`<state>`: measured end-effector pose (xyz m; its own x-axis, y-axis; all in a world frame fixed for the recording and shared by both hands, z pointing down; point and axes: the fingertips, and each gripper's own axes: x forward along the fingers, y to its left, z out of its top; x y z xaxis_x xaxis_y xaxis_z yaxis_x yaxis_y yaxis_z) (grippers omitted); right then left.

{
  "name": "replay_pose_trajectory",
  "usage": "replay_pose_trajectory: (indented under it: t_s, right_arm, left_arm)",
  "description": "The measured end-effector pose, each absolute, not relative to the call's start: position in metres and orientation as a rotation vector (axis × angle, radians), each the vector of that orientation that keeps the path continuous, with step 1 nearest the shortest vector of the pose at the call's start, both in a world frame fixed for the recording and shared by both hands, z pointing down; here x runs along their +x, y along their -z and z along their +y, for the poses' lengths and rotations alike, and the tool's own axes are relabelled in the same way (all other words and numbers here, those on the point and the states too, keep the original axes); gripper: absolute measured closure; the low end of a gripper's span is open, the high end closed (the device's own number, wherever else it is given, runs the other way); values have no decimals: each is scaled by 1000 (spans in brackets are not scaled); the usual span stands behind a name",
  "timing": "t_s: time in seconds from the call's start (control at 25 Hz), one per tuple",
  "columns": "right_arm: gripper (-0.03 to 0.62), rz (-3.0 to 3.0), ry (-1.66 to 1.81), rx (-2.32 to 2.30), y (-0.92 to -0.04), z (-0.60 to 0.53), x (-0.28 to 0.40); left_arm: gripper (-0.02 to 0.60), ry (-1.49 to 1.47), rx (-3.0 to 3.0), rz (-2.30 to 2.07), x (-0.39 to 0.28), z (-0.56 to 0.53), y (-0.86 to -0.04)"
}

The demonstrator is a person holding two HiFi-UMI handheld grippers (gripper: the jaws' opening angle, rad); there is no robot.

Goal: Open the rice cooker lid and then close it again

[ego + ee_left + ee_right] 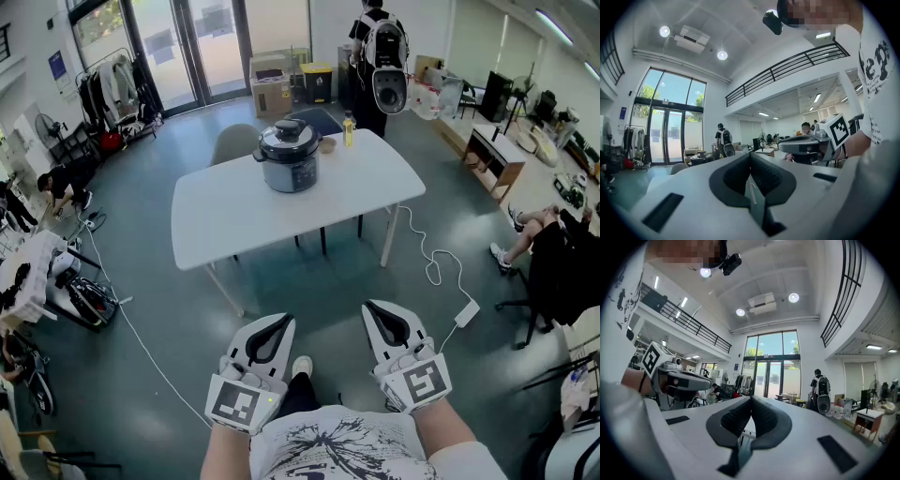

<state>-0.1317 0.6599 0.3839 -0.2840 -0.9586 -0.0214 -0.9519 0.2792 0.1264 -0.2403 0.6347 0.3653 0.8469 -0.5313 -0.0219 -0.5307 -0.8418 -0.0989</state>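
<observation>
Head view: left gripper (280, 322) and right gripper (374, 307) both closed on nothing (rice cooker (291, 161) well apart), so reaching w/o opening may only shove the lid (289, 136).

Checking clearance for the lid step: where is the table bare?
White table: bare along its near edge, left of the rice cooker, and at its right end. Crowded only at the far edge beside the cooker: bowl and yellow bottle.

Head view steeply down, 2 gripper views level, sharing glass doors (192, 47)
</observation>
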Motion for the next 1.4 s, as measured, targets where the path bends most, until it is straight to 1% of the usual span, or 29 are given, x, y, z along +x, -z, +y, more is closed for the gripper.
replay_pose_trajectory:
  t_s: [0.44, 0.68, 0.72, 0.8, 0.84, 0.88, 1.08, 1.4]
  right_arm:
    - [582, -2453, 178, 1856, -386, 657, -124]
    - [580, -2440, 111, 1905, -392, 644, -112]
    - [506, -2451, 94, 1902, -392, 639, -111]
    - [33, -2487, 52, 1888, -392, 626, -111]
    - [6, -2484, 50, 1898, -393, 619, -109]
    - [-1, -2466, 66, 1915, -392, 612, -106]
    - [-3, -2429, 97, 1916, -392, 543, -101]
    - [-1, -2429, 109, 1866, -394, 380, -105]
  left_arm:
    - [568, 5, -2932, 820, -231, 629, -365]
    - [568, 19, -2942, 830, -228, 622, -370]
    - [568, 27, -2943, 832, -228, 618, -371]
    - [568, 35, -2942, 826, -226, 611, -373]
    - [568, 34, -2940, 824, -225, 606, -374]
    - [568, 35, -2936, 823, -224, 600, -375]
    - [568, 52, -2913, 841, -228, 528, -380]
    - [568, 47, -2950, 800, -216, 364, -385]
